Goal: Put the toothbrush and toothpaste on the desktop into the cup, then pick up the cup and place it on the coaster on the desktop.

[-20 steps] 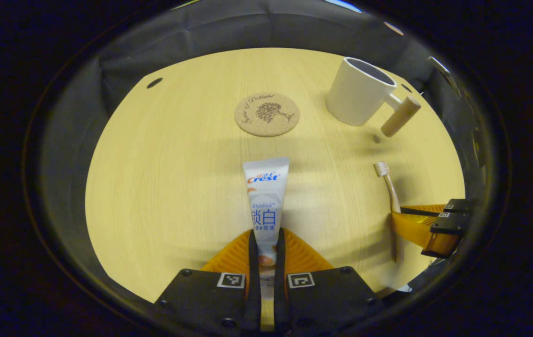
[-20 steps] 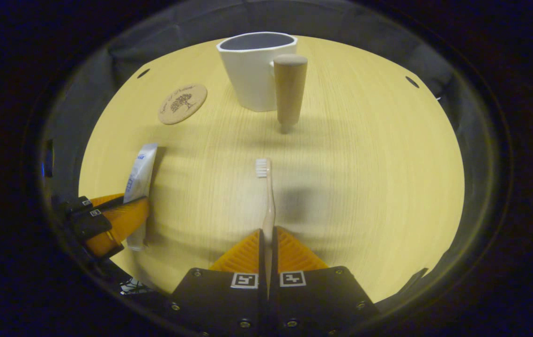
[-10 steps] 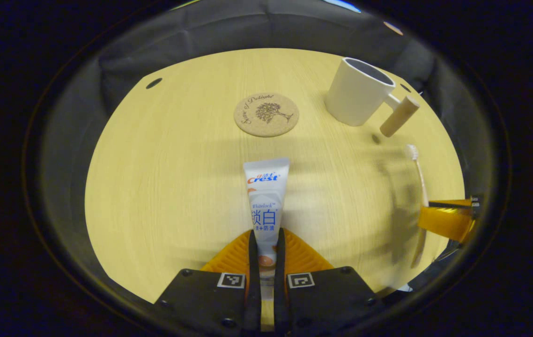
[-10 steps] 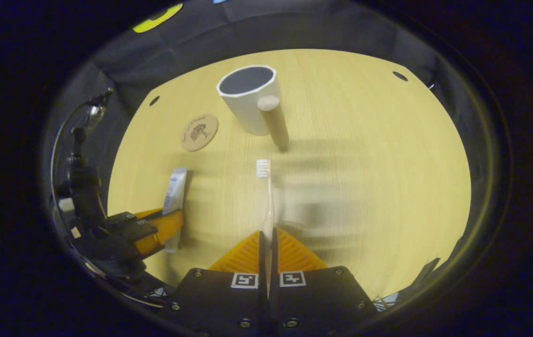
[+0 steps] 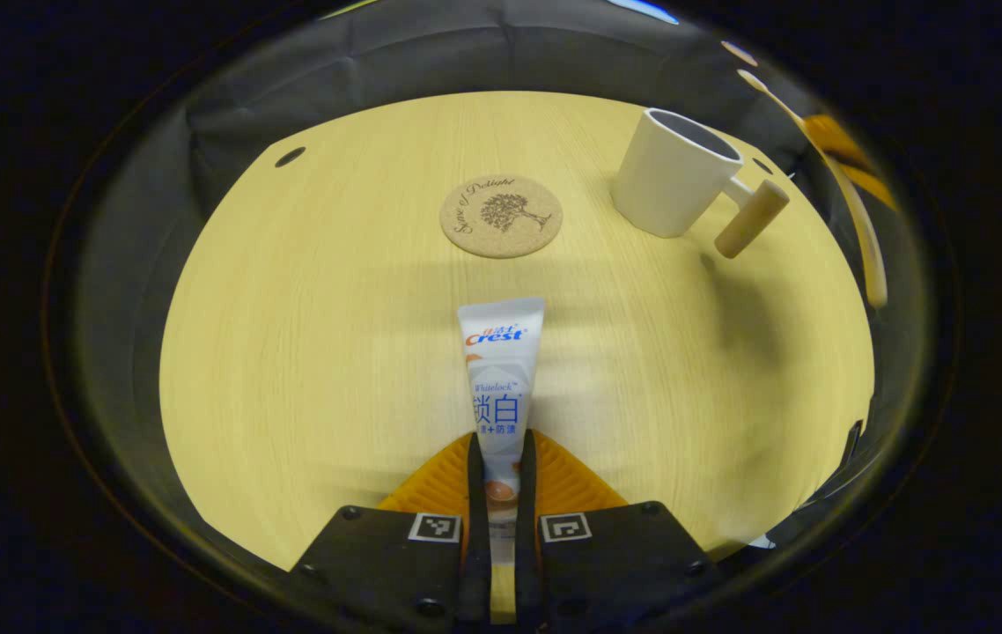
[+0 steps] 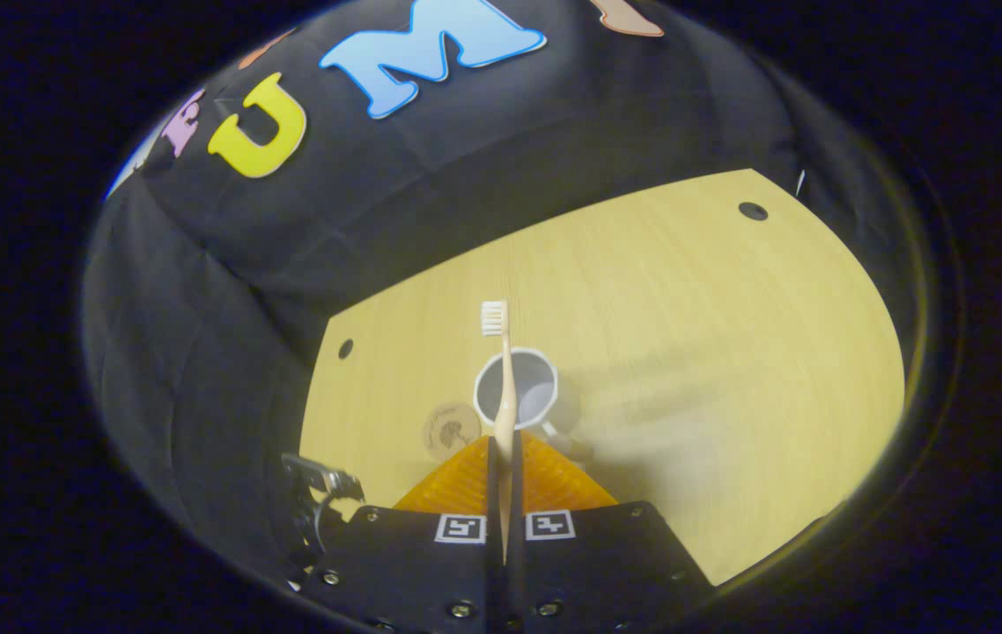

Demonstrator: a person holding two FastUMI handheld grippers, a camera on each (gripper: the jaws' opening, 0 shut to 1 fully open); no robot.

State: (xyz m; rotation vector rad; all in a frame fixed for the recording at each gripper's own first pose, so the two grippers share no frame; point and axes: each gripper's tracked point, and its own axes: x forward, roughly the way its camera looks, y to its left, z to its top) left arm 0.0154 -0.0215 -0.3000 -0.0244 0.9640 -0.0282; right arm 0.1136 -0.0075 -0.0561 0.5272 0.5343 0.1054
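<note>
The white toothpaste tube [image 5: 499, 379] lies on the pale wooden desktop [image 5: 334, 335], its lower end between the orange fingers of my left gripper [image 5: 499, 458], which is shut on it. Beyond it lies the round cork coaster [image 5: 501, 215], and the white cup [image 5: 674, 173] with a wooden handle stands at the far right. My right gripper [image 6: 502, 453] is shut on the toothbrush [image 6: 501, 379] and holds it high over the desk, bristles forward. The cup [image 6: 529, 396] sits below it with its mouth facing up, and the coaster [image 6: 448, 430] is beside it. The lifted toothbrush [image 5: 853, 211] shows blurred at the right edge of the left gripper view.
Black cloth walls surround the desk on the far and left sides. Small dark holes [image 5: 290, 157] [image 6: 753, 211] mark the desk's corners. A metal clamp-like part [image 6: 320, 480] sits at the lower left of the right gripper view. Bare desktop [image 6: 730, 352] spreads right of the cup.
My right gripper has lifted the toothbrush off the desk and carried it up over the cup, tilting to look down from high. The left gripper and toothpaste have not moved.
</note>
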